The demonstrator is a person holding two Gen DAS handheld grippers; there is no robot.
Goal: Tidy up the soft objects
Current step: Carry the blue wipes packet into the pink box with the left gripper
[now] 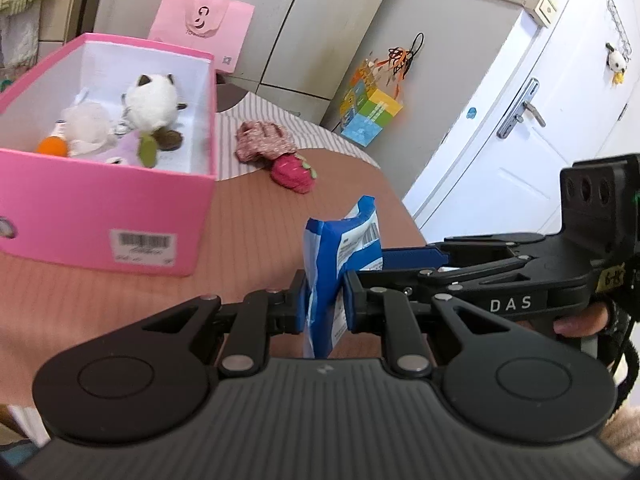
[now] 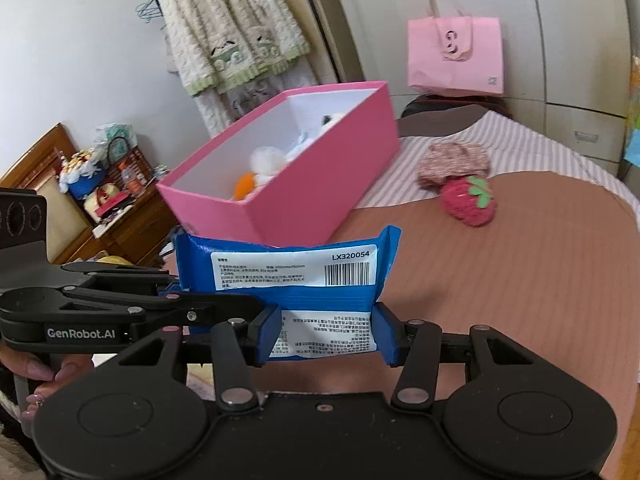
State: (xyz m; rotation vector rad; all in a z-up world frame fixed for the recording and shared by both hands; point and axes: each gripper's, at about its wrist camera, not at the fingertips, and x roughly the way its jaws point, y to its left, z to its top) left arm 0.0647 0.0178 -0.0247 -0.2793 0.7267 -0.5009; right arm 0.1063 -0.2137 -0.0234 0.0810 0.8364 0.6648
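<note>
A blue soft pack with a white label is held above the brown bed cover. My left gripper is shut on its one end, edge-on in the left wrist view. My right gripper is shut across its width. The open pink box holds a white plush cat, an orange ball and other soft toys. A red strawberry plush and a pink patterned cloth lie on the bed beyond.
A pink paper bag stands behind the box by the wardrobe. A colourful gift bag hangs near the white door. A wooden bedside stand with clutter is at the left.
</note>
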